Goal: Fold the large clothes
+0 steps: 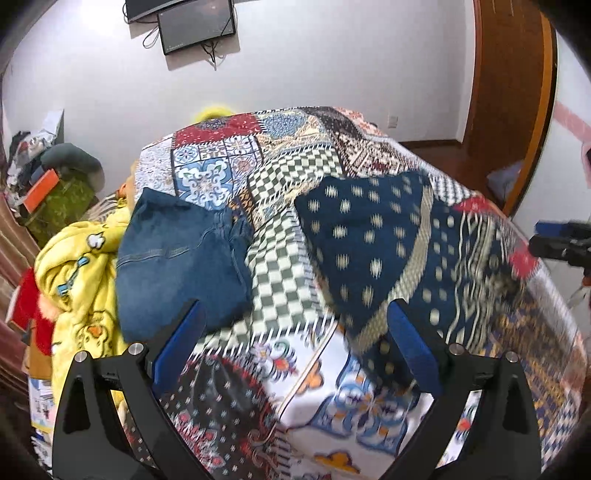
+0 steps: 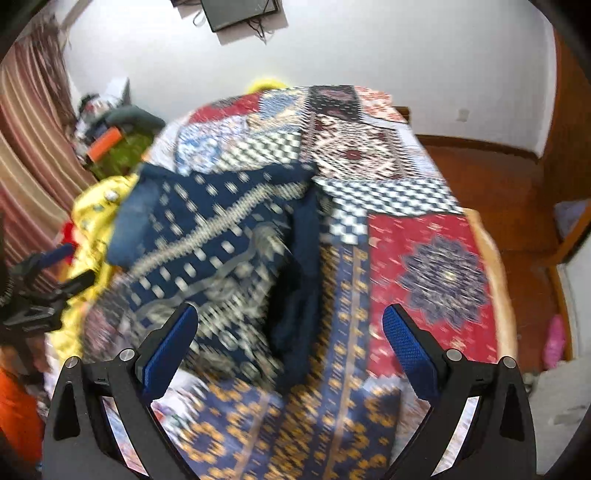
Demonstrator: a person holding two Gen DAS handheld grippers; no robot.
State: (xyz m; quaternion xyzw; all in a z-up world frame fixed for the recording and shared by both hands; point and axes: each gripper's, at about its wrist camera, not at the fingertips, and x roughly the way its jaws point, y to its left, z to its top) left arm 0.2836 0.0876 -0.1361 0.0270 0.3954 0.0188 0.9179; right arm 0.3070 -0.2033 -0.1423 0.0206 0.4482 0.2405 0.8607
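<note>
Judging progress as partway: navy patterned garment lies roughly folded, edges uneven, on the bed's patchwork cover beside folded jeans, left tool and right tool both gaping empty, yellow pile left.

1. Legible text, labels, brands, numbers, signs: none in either view.
2. Wall-mounted dark screen: a faint pale line near its lower left corner, too small to read.
3. Printed paper or box at the left edge of the left wrist view: coloured print, blurred, no characters made out.
4. Yellow blanket: cartoon figures only, no lettering visible.
</note>
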